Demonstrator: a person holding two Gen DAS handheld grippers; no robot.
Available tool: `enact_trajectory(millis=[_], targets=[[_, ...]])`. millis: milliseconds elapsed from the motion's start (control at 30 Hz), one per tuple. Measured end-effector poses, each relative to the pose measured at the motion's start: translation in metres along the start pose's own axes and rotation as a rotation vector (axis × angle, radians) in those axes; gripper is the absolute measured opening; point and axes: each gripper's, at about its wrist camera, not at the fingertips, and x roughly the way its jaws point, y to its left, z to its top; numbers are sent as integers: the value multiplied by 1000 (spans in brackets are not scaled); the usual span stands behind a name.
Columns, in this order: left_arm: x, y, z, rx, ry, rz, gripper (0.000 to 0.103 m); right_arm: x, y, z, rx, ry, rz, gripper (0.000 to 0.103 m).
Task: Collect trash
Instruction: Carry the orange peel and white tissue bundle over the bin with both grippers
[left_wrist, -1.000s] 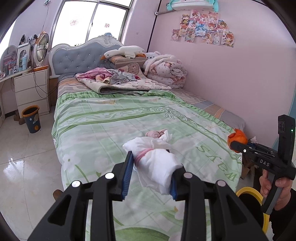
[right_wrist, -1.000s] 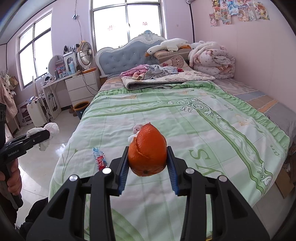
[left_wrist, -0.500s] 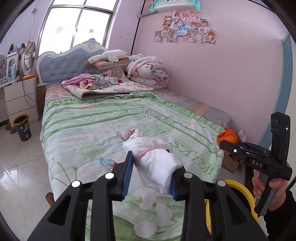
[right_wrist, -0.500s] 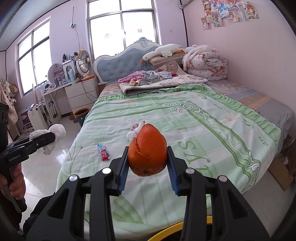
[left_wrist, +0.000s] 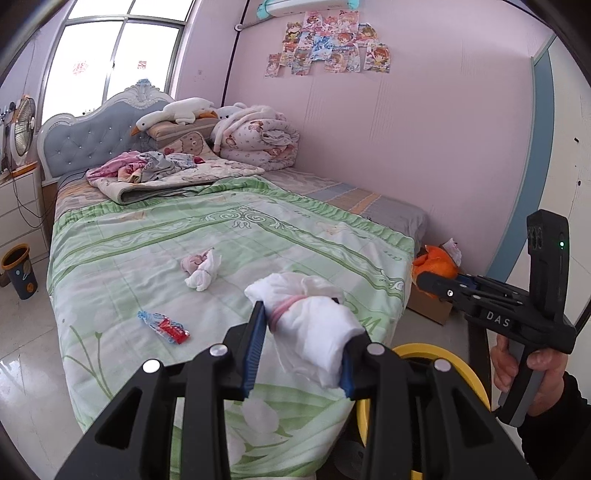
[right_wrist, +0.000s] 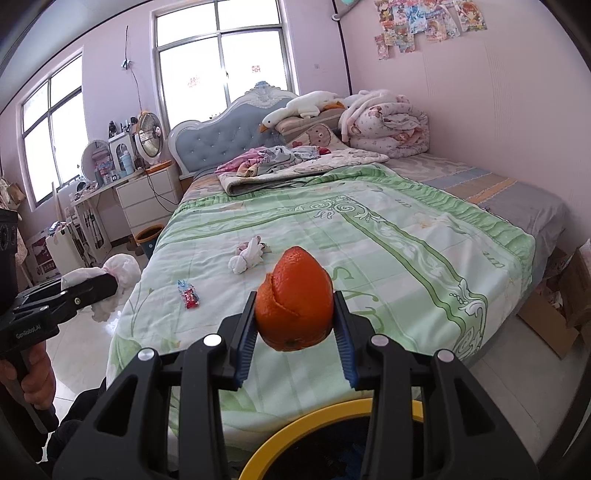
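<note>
Jaws of the left gripper clamp a white tissue wad; jaws of the right gripper clamp orange peel — both above the yellow-rimmed bin. On the bed: crumpled tissue, candy wrapper.

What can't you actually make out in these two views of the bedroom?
- Yellow-rimmed bin: both views, inside dark, mostly behind the gripper bodies.
- Small red and blue wrapper on the green bedspread: print too small to read.
- Orange peel in the right gripper: far side hidden.
- White tissue bundle in the left gripper: contents wrapped, unseen.
</note>
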Motion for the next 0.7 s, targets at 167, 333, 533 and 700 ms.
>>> enact_trajectory(millis=[167, 333, 533, 700], targets=[[14, -26, -6, 40, 28, -39, 32, -13, -16, -11, 21, 4, -20, 37], [28, -50, -13, 68, 60, -79, 32, -28, -32, -21, 37, 1, -41, 37], [42, -76, -21, 112, 96, -115, 32, -44, -48, -34, 48, 14, -59, 37], [53, -91, -28, 128, 127, -139, 32, -53, -58, -45, 50, 33, -70, 37]])
